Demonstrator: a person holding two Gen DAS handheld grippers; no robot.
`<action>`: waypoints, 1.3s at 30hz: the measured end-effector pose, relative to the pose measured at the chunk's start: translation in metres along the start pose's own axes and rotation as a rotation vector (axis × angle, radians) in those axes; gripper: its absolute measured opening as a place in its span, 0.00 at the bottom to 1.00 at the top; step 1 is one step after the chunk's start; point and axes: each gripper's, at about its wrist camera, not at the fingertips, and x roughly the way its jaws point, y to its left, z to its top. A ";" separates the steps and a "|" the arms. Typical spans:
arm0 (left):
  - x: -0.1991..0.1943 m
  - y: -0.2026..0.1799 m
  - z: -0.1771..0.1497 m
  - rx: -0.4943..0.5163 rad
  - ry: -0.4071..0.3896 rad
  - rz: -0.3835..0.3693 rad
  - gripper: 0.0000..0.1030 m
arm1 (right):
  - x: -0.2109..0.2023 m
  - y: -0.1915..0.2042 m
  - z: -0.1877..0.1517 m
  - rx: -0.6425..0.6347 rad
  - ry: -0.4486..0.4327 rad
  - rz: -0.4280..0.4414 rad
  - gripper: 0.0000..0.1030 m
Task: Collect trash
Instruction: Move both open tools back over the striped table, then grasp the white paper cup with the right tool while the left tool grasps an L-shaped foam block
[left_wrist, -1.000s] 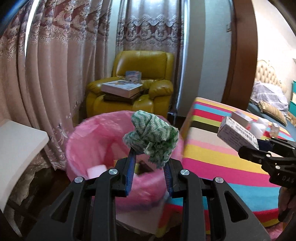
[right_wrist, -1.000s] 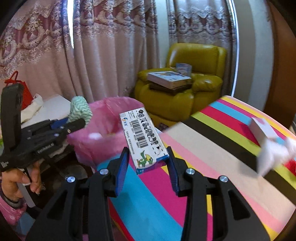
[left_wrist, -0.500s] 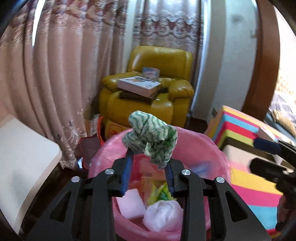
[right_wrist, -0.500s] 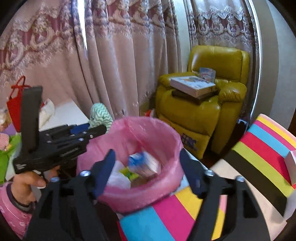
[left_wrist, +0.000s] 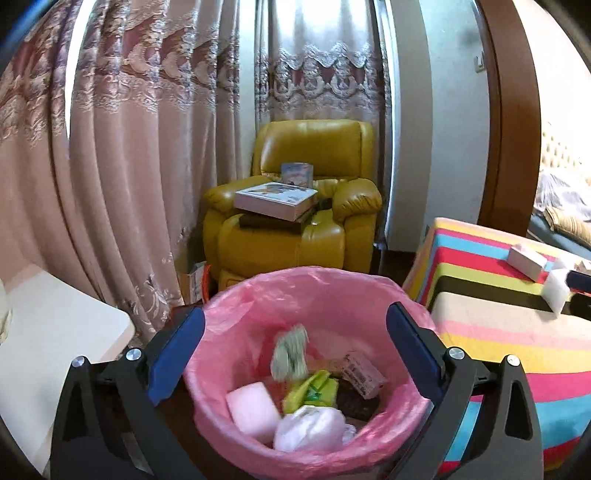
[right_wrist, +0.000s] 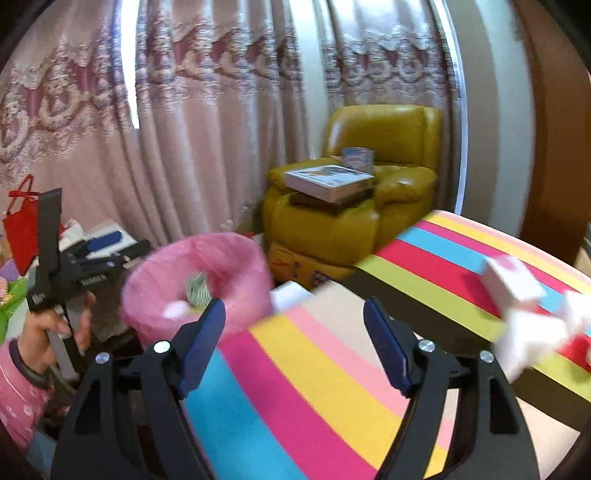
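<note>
The pink-lined bin stood right under my left tongs. Inside it I saw a pale pink foam block, a white crumpled bag, a yellow-green wrapper, a small printed carton and, blurred above them, the green-and-white cloth, loose between my wide jaws and touching neither pad.

A second before, those left jaws had been clamped on that cloth above the bin; now they were springing open and held nothing. My right tongs had carried the printed carton a second before; now their jaws were opening wider with nothing between them, and they hung over the striped tabletop rather than over the bin. From the right view the bin sat off to the left, near the table's edge, with my left hand gripping the other tool's handle behind it.

More trash lay on the stripes: a small white box and white crumpled paper to my right, well apart from the bin.

The table's near edge ran close beside the bin's right rim. A white surface closed in on the left, and the yellow armchair, stacked with books, stood behind, with dark floor between it and the bin.
</note>
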 end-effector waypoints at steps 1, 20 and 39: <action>0.001 -0.005 0.000 -0.008 0.005 -0.007 0.90 | -0.007 -0.010 -0.006 0.005 0.001 -0.018 0.73; 0.006 -0.278 -0.015 0.174 0.093 -0.414 0.94 | -0.101 -0.200 -0.071 0.288 -0.020 -0.404 0.77; 0.060 -0.363 -0.018 0.259 0.212 -0.460 0.94 | -0.027 -0.319 -0.058 0.470 0.143 -0.613 0.66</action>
